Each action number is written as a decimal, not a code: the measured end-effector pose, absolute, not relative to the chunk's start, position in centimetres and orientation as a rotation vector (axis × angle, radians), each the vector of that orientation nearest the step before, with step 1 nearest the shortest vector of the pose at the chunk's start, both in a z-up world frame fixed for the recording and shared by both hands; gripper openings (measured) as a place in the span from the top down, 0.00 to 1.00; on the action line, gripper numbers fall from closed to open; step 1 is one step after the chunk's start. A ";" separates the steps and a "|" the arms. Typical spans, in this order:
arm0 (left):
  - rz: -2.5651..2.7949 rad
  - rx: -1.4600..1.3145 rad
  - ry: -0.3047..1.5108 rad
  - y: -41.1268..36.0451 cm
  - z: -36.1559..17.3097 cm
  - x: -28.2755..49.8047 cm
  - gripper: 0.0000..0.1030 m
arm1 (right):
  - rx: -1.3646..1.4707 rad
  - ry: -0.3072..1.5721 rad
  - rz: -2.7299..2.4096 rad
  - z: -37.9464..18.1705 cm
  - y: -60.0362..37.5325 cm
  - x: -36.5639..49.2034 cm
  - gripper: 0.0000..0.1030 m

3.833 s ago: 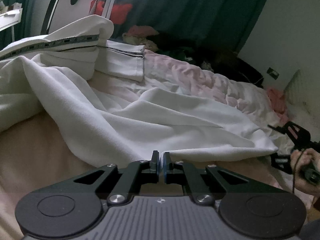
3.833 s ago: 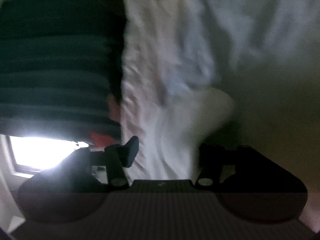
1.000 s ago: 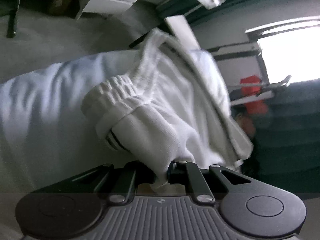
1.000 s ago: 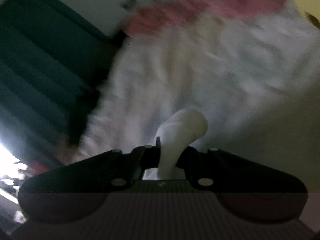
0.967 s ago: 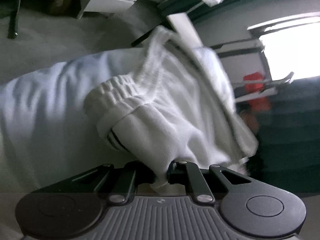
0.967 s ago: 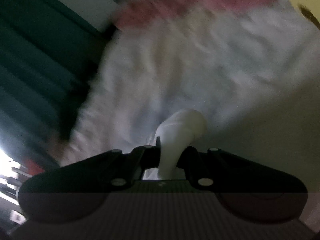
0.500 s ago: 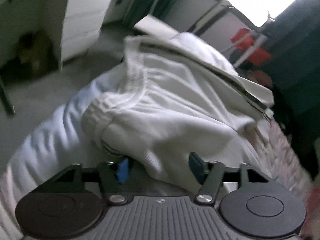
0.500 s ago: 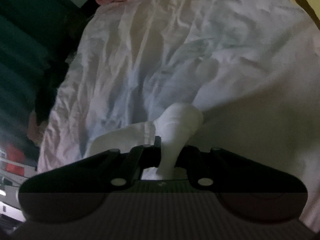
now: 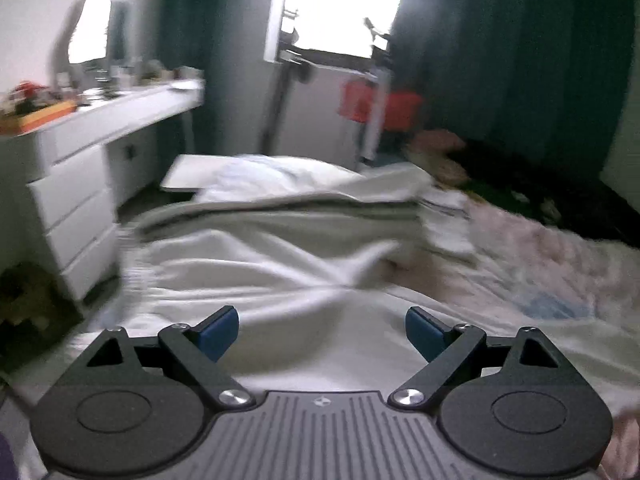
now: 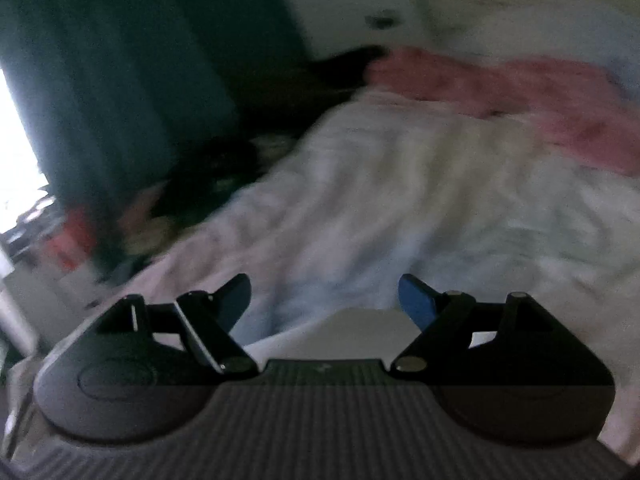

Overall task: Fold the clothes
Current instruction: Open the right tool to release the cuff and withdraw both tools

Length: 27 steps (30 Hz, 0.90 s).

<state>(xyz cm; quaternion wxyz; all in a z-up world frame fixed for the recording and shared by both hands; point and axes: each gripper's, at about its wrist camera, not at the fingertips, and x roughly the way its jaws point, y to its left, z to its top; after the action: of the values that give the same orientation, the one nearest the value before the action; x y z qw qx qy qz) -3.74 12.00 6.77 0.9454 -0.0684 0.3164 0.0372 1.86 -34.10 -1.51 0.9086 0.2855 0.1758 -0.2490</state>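
Observation:
A white garment [image 9: 280, 256] with a dark trim stripe lies rumpled across the bed, blurred in the left wrist view. My left gripper [image 9: 322, 332] hangs above its near part with its jaws opening wide and nothing pressed between the blue pads. In the right wrist view a pale corner of white cloth [image 10: 352, 324] lies low between the fingers, loose. My right gripper [image 10: 324, 300] is also opening, its pads apart from the cloth. The bed sheet [image 10: 400, 208] stretches ahead of it.
A white dresser [image 9: 76, 184] with a cluttered top stands left of the bed. A bright window [image 9: 340, 4], dark curtains [image 9: 520, 60] and a red object [image 9: 380, 108] lie beyond the bed. Pink bedding [image 10: 520, 96] is heaped at the far right.
Both grippers let go of the white cloth and their jaws spread wide. Both views rolled upright and rose, so the garment now lies below and ahead.

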 end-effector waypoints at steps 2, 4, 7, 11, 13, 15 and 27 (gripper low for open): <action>0.038 -0.110 0.681 9.6 5.9 -2.0 0.11 | 0.579 0.359 -0.395 -1.1 -32.3 2.2 0.20; 0.006 -0.065 0.712 7.3 4.8 0.2 0.11 | 0.574 0.359 -0.299 -1.0 -30.4 2.4 0.20; -0.005 -0.003 0.732 4.6 3.1 3.4 0.11 | 0.545 0.375 -0.202 -1.1 -27.8 2.9 0.20; -0.008 0.039 0.722 2.4 0.6 7.3 0.11 | 0.509 0.395 -0.118 -1.3 -25.2 3.9 0.20; 0.004 0.076 0.703 1.2 -0.7 9.4 0.11 | 0.497 0.403 -0.104 -1.5 -24.5 4.3 0.20; 0.009 0.101 0.691 0.1 -2.0 11.4 0.11 | 0.485 0.412 -0.090 -1.7 -23.8 4.7 0.20; -0.002 0.344 0.596 -7.5 -7.6 23.0 0.11 | 0.614 0.488 -0.157 -5.7 -24.3 8.5 0.20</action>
<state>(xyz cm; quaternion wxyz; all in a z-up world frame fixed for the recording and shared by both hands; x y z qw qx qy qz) 22.98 -7.52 -7.59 0.9415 0.1685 0.2920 -0.0011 8.51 -24.34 -5.68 0.9211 0.2990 0.2374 -0.0765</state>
